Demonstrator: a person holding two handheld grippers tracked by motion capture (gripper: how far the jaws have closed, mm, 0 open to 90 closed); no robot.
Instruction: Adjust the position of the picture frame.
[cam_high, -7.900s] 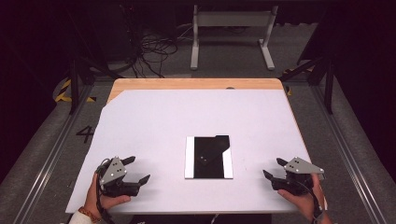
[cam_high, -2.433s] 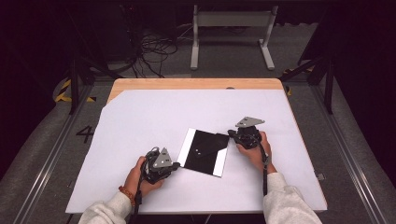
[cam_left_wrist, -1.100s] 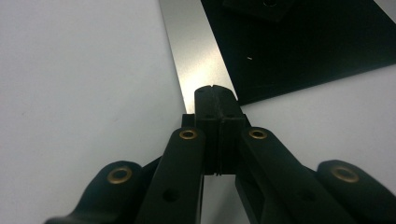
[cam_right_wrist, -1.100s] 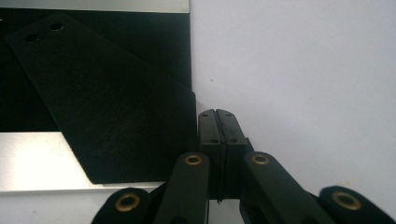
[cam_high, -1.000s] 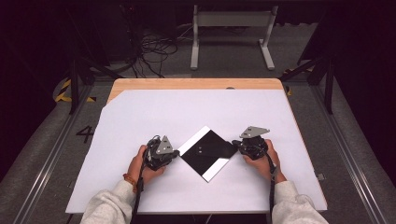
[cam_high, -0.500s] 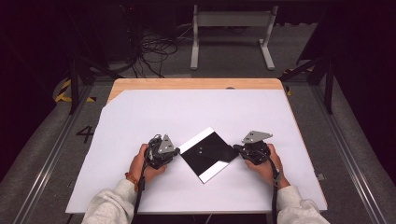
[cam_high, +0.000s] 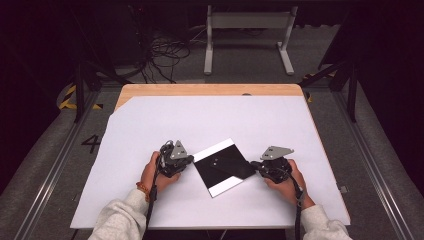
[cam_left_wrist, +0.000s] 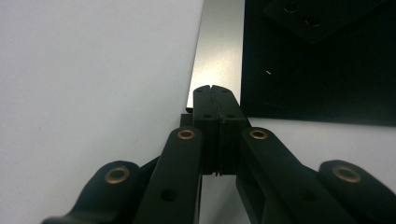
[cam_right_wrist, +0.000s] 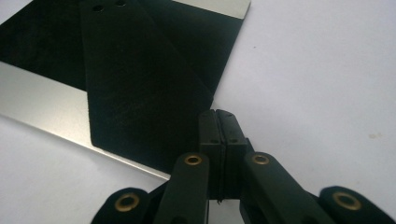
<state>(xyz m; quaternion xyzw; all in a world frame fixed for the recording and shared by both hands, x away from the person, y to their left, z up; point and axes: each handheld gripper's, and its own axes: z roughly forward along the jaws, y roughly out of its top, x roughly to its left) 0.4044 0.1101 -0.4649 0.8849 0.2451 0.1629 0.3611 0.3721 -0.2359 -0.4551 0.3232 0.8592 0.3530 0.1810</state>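
Observation:
A flat black plate (cam_high: 224, 166) with silvery strips on two edges lies turned at an angle on the white table (cam_high: 215, 120). A narrower black strip with two small holes (cam_right_wrist: 135, 65) lies on top of it. My left gripper (cam_high: 191, 161) is shut and empty, its tip against the plate's left corner by the silvery strip (cam_left_wrist: 219, 46). In its own view the left gripper (cam_left_wrist: 211, 88) touches that edge. My right gripper (cam_high: 252, 164) is also shut and empty. Seen in its own view, the right gripper (cam_right_wrist: 218, 113) meets the plate's right corner.
The white sheet covers a wooden tabletop whose bare far edge (cam_high: 210, 90) shows. Beyond it stand a grey metal stand (cam_high: 247, 30) and loose cables (cam_high: 165, 50) on the floor. Aluminium rails (cam_high: 50, 165) run along both sides.
The plate has turned clockwise from square-on to diagonal. Over the last second my right gripper slid toward the near edge with the plate's right corner; the left gripper stayed put.

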